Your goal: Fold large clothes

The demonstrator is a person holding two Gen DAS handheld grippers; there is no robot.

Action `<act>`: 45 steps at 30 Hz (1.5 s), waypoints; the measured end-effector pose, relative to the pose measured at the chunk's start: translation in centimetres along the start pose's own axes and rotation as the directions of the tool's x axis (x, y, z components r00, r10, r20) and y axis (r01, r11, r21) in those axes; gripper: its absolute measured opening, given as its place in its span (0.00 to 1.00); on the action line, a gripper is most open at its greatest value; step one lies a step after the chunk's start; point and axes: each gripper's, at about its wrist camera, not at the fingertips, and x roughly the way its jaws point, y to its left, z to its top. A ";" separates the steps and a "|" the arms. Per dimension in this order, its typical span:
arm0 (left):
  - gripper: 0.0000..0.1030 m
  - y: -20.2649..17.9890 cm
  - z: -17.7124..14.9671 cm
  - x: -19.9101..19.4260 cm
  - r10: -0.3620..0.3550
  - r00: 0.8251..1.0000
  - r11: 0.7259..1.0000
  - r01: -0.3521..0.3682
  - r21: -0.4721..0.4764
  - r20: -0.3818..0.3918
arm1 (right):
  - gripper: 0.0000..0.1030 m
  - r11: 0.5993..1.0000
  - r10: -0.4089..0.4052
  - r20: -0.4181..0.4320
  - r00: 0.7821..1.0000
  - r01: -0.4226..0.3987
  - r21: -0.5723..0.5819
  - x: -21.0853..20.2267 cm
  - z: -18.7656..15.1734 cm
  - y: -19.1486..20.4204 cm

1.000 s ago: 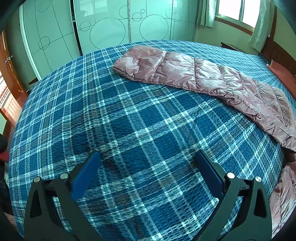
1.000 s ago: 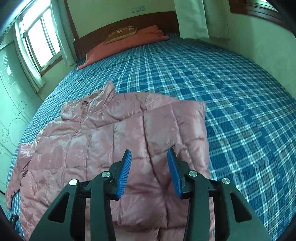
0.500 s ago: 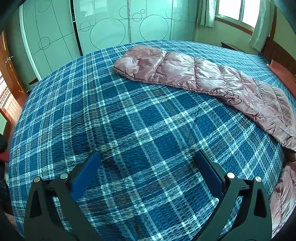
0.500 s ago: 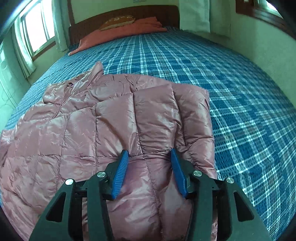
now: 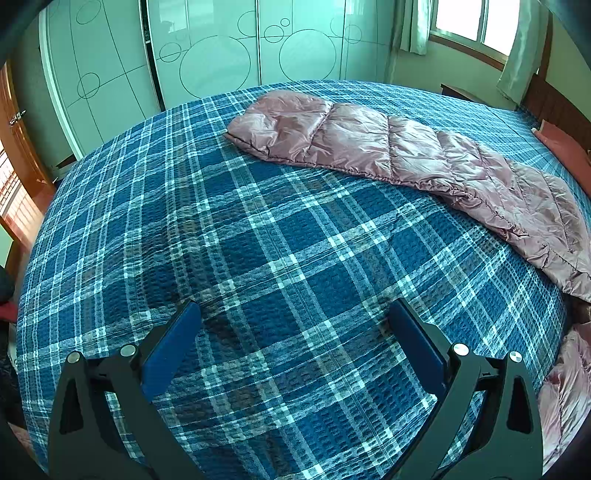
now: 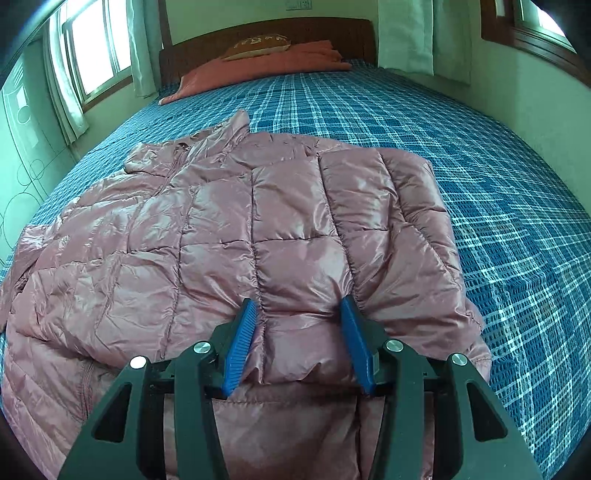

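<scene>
One plaid bedspread (image 5: 280, 236) under pink jacket (image 6: 280, 221), wardrobe (image 5: 207, 55) seemingly beyond.

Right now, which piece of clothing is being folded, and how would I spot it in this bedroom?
Find the big bed with the blue plaid bedspread. Spread over the half away from the wooden headboard lies a pink quilted puffer jacket, with the right tool pressing into its near edge. It is shiny and stitched into puffy squares, unlike the matte orange pillow by the headboard.
</scene>
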 end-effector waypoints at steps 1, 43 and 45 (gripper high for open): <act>0.98 0.0 0.1 0.1 0.000 1.000 1.000 0.000 0.000 0.000 | 0.48 1.000 0.001 0.003 1.000 -0.001 0.000 0.1 0.0 0.0; 0.18 3.6 12.7 6.5 -0.214 0.964 0.940 0.247 -0.236 0.159 | 0.52 1.000 0.014 0.040 0.999 -0.014 -0.001 -0.7 -1.2 0.2; 0.12 2.9 13.0 6.1 -0.225 0.959 0.942 0.259 -0.213 0.171 | 0.52 1.000 0.014 0.040 0.999 -0.014 -0.001 -0.7 -1.1 0.2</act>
